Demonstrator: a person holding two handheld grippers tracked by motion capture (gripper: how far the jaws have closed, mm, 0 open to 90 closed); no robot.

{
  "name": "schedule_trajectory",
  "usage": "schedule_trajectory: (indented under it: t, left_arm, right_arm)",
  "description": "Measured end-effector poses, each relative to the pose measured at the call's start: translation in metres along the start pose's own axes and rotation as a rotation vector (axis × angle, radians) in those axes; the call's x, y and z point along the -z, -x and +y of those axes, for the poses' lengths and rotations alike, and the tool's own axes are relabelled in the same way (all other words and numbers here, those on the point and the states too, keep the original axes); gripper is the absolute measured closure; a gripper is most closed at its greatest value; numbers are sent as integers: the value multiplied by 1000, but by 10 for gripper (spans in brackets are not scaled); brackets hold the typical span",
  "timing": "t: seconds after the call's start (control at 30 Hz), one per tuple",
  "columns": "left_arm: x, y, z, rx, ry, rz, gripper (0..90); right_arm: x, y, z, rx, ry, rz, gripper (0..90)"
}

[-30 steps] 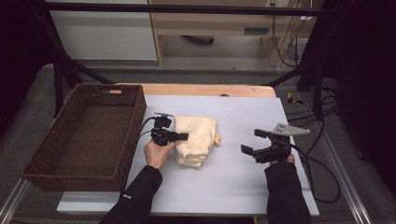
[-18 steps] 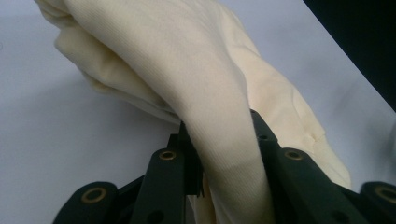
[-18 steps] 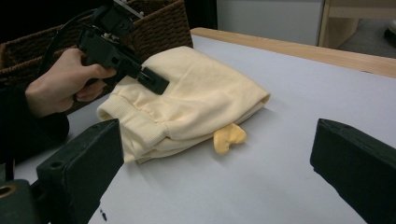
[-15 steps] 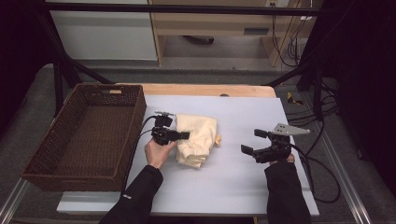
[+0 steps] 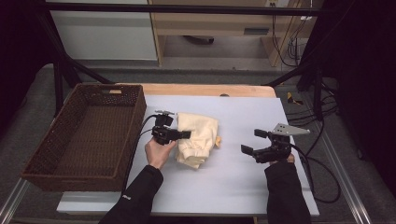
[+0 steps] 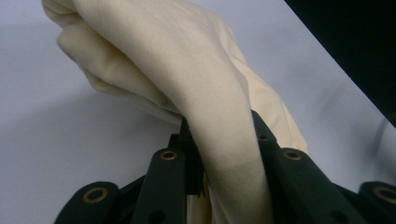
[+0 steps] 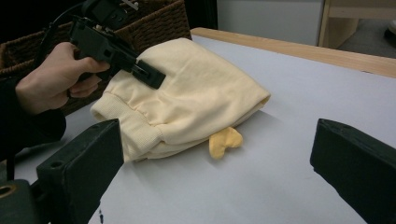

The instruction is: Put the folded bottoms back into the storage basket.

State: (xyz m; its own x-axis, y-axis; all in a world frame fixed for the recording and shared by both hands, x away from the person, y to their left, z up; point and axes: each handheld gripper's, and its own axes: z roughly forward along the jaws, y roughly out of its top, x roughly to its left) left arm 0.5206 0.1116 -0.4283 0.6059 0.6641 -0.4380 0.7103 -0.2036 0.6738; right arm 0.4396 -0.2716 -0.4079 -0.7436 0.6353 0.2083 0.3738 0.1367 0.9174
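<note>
A folded cream garment (image 5: 201,136) lies on the white tabletop, just right of the basket. My left gripper (image 5: 186,135) reaches over the garment's left side and is shut on a fold of it. In the left gripper view the cream cloth (image 6: 187,70) runs between the black jaws of my left gripper (image 6: 219,135). A small yellow tag (image 7: 225,141) sticks out from under the garment's right edge. My right gripper (image 5: 251,141) hovers to the right of the garment with its jaws wide open and nothing between them. In the right gripper view, my right gripper (image 7: 217,140) faces the garment (image 7: 187,93).
A dark brown wicker basket (image 5: 136,116) stands at the table's left side, close to the left hand. A wooden strip (image 5: 210,90) runs along the table's far edge. Black cables (image 5: 322,177) trail off the right edge behind the right gripper.
</note>
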Motion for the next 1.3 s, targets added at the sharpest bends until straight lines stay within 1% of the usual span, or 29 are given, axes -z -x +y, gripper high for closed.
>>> schedule_trajectory:
  t: [0.53, 0.73, 1.3]
  left_arm:
    - [6, 9, 4, -19, 21, -10, 732]
    - [8, 11, 5, -19, 29, -24, 734]
    - [21, 23, 11, -55, 51, -36, 736]
  right_arm:
    - [0, 0, 0, -1, 1, 1, 30]
    - [0, 0, 0, -1, 1, 1, 30]
    - [1, 0, 0, -3, 5, 1, 30]
